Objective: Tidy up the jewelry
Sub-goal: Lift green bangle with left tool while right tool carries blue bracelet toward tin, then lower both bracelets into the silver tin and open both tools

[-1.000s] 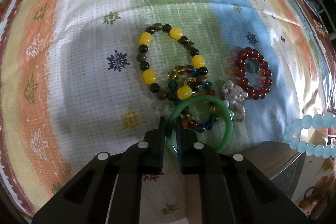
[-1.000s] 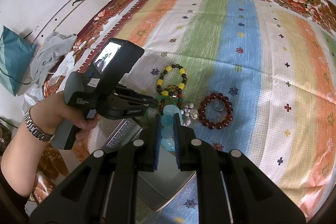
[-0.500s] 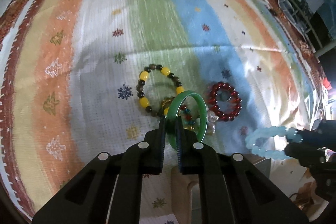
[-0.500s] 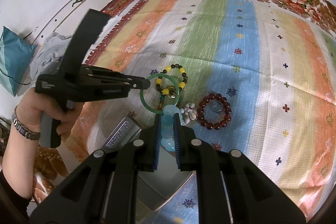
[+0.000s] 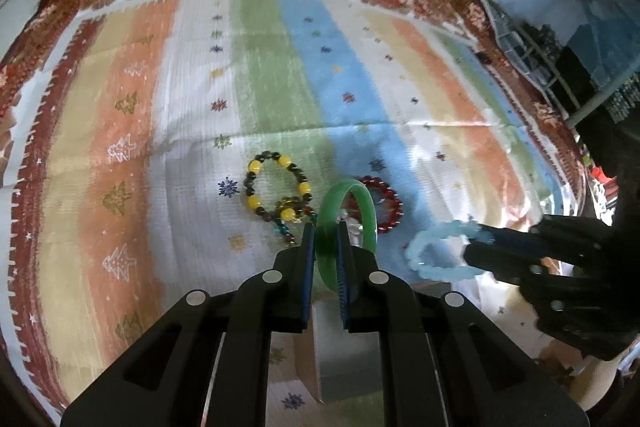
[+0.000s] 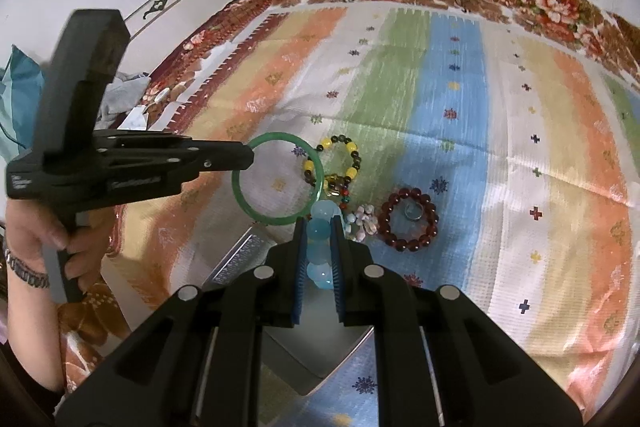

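Note:
My left gripper is shut on a green bangle and holds it up in the air above the striped cloth; it also shows in the right wrist view. My right gripper is shut on a pale blue bead bracelet, also seen in the left wrist view. On the cloth lie a yellow-and-dark bead bracelet, a dark red bead bracelet with a ring inside it, a multicoloured bead strand and a small pale charm cluster.
A grey metal box sits open just below both grippers at the near edge of the cloth. The left handheld gripper body and hand fill the left of the right wrist view. Furniture stands at the far right.
My left gripper has lifted the green bangle off the jewelry pile and risen well above the cloth. My right gripper keeps hold of the blue bracelet and has barely moved.

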Demonstrator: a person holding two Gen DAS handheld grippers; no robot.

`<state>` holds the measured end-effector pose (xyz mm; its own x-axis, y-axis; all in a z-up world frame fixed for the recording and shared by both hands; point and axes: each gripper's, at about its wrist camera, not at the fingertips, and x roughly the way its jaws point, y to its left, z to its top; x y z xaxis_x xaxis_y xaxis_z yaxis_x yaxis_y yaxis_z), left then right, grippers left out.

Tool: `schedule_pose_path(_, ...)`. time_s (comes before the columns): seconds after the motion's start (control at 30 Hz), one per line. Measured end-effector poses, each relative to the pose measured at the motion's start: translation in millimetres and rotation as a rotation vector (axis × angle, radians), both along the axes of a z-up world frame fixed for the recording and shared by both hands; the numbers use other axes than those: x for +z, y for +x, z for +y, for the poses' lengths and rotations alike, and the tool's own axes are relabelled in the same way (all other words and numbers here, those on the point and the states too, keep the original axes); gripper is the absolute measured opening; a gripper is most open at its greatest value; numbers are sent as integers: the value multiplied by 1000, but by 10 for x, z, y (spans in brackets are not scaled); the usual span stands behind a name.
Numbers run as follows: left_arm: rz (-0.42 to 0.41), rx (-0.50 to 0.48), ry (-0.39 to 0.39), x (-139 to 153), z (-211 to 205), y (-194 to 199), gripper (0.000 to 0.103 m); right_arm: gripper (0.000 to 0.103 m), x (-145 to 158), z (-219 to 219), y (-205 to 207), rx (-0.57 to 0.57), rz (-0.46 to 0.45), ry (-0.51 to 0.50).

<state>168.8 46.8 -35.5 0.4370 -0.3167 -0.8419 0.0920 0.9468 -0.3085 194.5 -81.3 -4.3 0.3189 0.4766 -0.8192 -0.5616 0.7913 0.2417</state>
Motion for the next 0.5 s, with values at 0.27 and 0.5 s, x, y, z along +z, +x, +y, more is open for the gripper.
schedule_pose_path(0.27,-58,8,-23,126,-33,-371,10,13,75,-19,-169,11,-19,24)
schedule_pose_path(0.5,-79,1,-37,100,-61,-763,10,13,81,-10,-436,50,-26,30)
